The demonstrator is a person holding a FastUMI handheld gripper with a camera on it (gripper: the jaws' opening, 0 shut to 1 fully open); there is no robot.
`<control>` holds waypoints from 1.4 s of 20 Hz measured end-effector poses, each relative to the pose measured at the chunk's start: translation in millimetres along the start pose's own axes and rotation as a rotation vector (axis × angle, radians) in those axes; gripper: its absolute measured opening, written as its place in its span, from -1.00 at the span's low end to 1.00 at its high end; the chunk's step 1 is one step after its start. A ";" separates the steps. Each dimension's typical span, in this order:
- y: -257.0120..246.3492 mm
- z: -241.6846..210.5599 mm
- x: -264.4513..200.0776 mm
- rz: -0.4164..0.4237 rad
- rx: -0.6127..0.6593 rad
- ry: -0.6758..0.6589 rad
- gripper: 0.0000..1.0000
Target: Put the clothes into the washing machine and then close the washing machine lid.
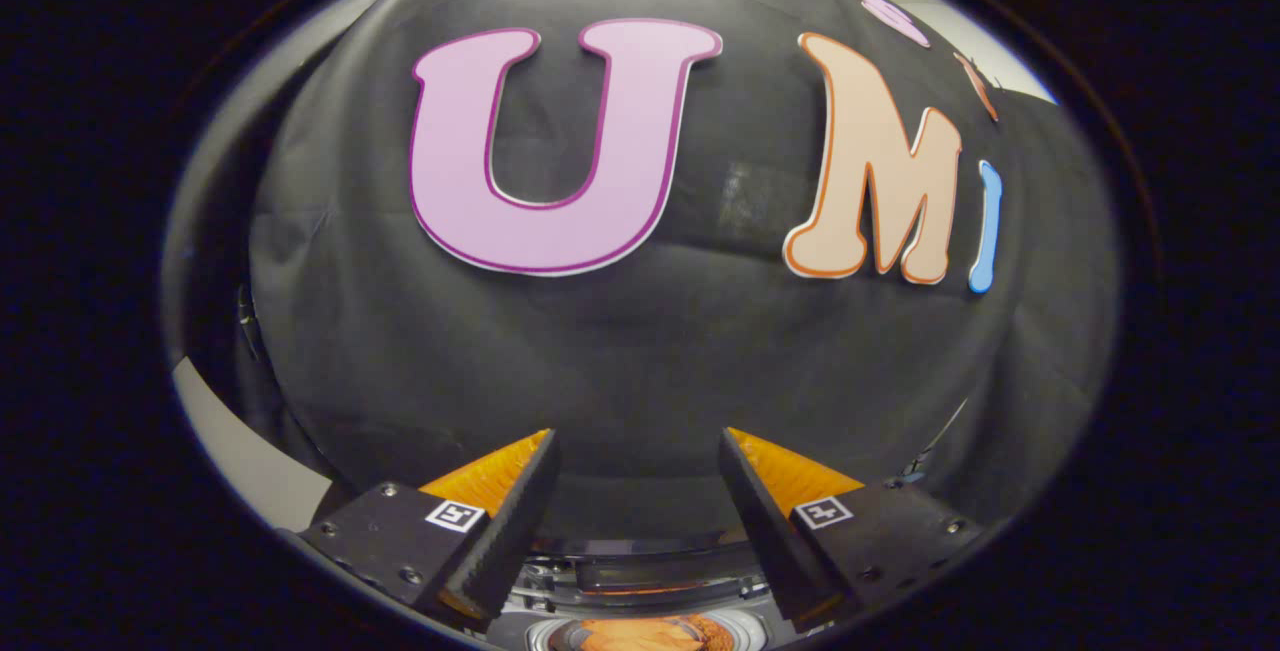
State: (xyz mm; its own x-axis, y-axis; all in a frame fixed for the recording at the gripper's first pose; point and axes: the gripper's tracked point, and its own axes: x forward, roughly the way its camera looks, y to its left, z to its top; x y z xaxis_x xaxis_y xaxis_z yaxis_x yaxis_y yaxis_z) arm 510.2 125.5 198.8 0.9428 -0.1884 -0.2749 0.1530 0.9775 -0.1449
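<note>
The hand-held gripper [637, 491] is raised toward the black cloth wall [640, 351], its two fingers spread wide apart with nothing between them. Low between the fingers, on the near side, lies the washing machine [640, 596] with its dark lid [650, 571] lifted. In its round opening, nearest of all, shows an orange piece of clothes [640, 634].

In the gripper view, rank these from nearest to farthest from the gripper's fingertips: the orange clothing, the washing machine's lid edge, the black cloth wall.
The gripper is open, with nothing between its fingers.
1. Washing machine lid edge: between and just below the fingers.
2. Orange clothing: lower, under the lid edge, inside the machine; close to call against the lid.
3. Black cloth wall: well beyond the fingers, plainly farthest.
</note>
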 end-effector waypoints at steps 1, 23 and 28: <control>-1.1 -6.6 0.8 0.000 -0.002 0.021 0.94; 0.0 -36.0 -30.1 0.119 0.063 0.104 0.91; 0.0 -36.2 -26.9 0.133 0.072 0.111 0.91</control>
State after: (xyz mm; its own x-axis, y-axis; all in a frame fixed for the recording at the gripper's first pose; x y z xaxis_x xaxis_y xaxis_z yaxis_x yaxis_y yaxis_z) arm 474.1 127.1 171.9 0.9183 -0.0628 -0.3909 0.0543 0.9980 -0.0329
